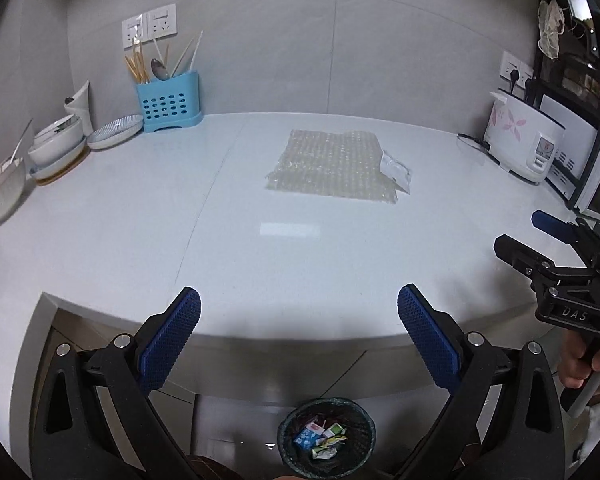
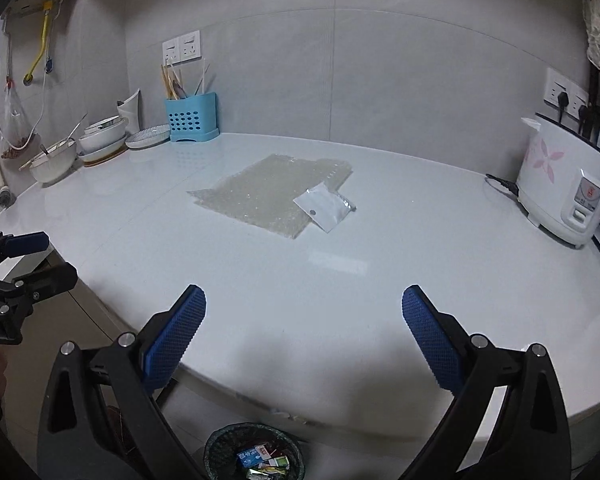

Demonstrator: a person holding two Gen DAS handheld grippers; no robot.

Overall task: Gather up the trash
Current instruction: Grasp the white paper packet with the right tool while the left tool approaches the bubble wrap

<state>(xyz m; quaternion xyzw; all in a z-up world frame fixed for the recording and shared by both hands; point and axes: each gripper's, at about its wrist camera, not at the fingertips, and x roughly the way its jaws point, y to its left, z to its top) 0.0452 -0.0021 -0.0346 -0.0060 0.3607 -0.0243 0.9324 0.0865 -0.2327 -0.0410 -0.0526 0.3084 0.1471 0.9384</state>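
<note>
A crumpled sheet of clear bubble wrap (image 2: 270,196) lies flat near the middle of the glossy white bench (image 2: 380,300), and a small silvery-white plastic sachet (image 2: 325,206) rests on its right-hand edge, partly overhanging onto the bench. Both look very light and soft. The bubble wrap should crush easily and may slide on the smooth top, so a raised, wrinkled edge or corner seems the best place to pinch it. The sachet is thin and probably slippery; taking it by the free corner that juts past the wrap looks safest, or it could simply ride along with the sheet.

The left gripper (image 1: 299,312) is spread wide and holds nothing, hovering over the near rim of the bench. The right gripper (image 2: 304,312) is likewise wide open and empty, well short of the trash.

Below the bench edge, on the floor, stands a round dark mesh wastebasket (image 1: 326,438) with a liner, already holding small cartons and wrappers. Along the grey tiled wall sit a light-blue perforated utensil holder (image 1: 168,100), stacked white bowls (image 1: 58,142) and a white rice cooker with pink flowers (image 2: 560,196).
</note>
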